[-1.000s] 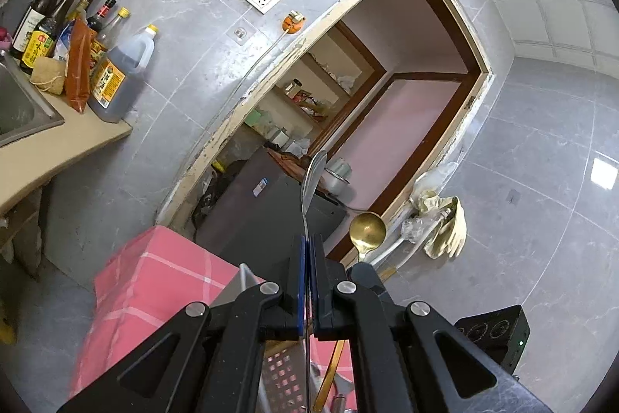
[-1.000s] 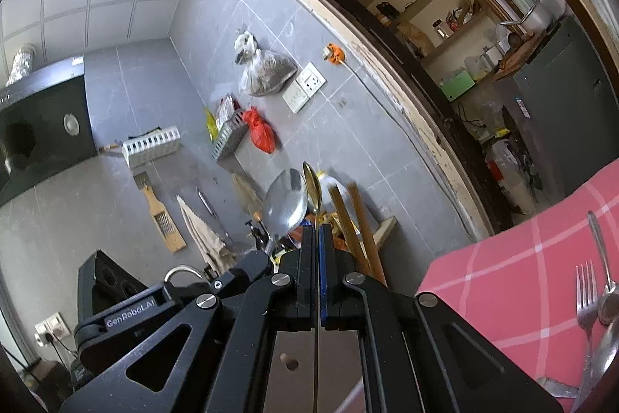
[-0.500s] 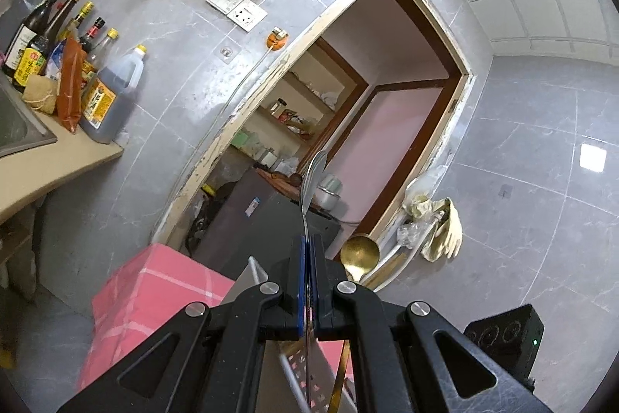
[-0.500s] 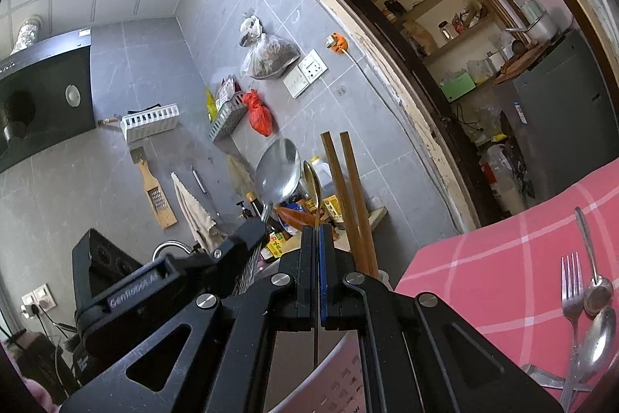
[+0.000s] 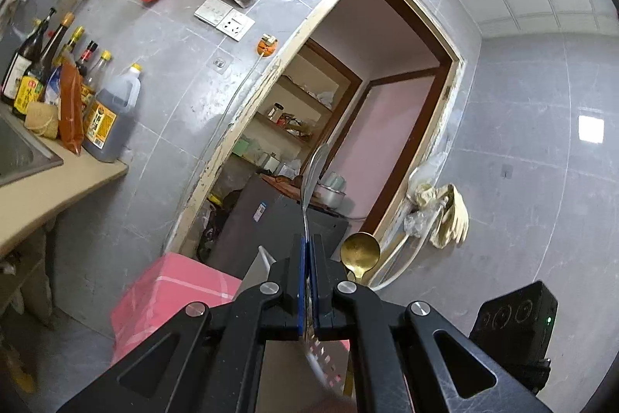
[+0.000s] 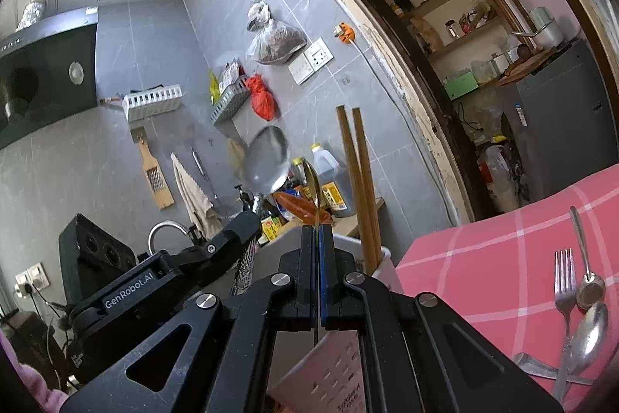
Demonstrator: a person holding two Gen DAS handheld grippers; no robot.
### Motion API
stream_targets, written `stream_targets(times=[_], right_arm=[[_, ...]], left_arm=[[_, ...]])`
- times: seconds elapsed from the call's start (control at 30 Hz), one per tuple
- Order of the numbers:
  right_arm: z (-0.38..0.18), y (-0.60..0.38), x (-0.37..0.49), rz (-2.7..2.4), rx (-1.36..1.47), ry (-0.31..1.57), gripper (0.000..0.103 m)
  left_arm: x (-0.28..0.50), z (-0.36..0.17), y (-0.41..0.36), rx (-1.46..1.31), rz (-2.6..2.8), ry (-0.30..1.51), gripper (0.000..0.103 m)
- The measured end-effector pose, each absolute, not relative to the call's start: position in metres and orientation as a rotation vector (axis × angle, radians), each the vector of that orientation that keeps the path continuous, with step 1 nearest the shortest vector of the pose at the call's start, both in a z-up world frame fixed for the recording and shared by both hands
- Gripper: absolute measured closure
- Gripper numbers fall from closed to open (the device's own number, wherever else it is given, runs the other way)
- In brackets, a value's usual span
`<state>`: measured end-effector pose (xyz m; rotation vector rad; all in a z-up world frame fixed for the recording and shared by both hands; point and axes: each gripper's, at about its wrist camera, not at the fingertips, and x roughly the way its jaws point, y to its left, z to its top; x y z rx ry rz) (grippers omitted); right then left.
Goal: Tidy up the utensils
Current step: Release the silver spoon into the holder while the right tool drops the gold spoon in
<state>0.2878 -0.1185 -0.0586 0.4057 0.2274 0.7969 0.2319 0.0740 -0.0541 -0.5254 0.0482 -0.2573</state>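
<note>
- Where the pink checked tablecloth (image 6: 483, 254) covered the table, it formed the largest surface in the right wrist view, with a bare corner also visible in the left wrist view.
- A pale perforated utensil holder (image 6: 332, 366) stood at the table edge, directly below both grippers.
- Two wooden chopsticks (image 6: 358, 188) stood upright in the holder, side by side and touching near its rim.
- The left gripper (image 5: 308, 281) was clenched on the handle of a silver spoon (image 5: 314, 169), whose bowl pointed up and away from the camera.
- The right gripper (image 6: 318, 281) was clenched on the thin handle of a gold spoon (image 6: 311, 177), held upright and seen edge-on.
- In the left wrist view, the gold spoon's bowl showed just right of the closed jaws.
- Both spoons were held over the holder; whether either touched it could not be told.
- A fork (image 6: 564, 281) and two loose spoons (image 6: 588, 331) lay close together on the cloth, well apart from the holder.
</note>
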Motion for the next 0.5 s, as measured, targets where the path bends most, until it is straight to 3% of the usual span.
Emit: stream_targets(times=[0.5], right_arm=[[-0.059, -0.12, 0.274, 0.753, 0.318, 0.305, 0.1]], left_arm=[[0.211, -0.042, 0.072, -0.369, -0.277, 0.152, 0.098]])
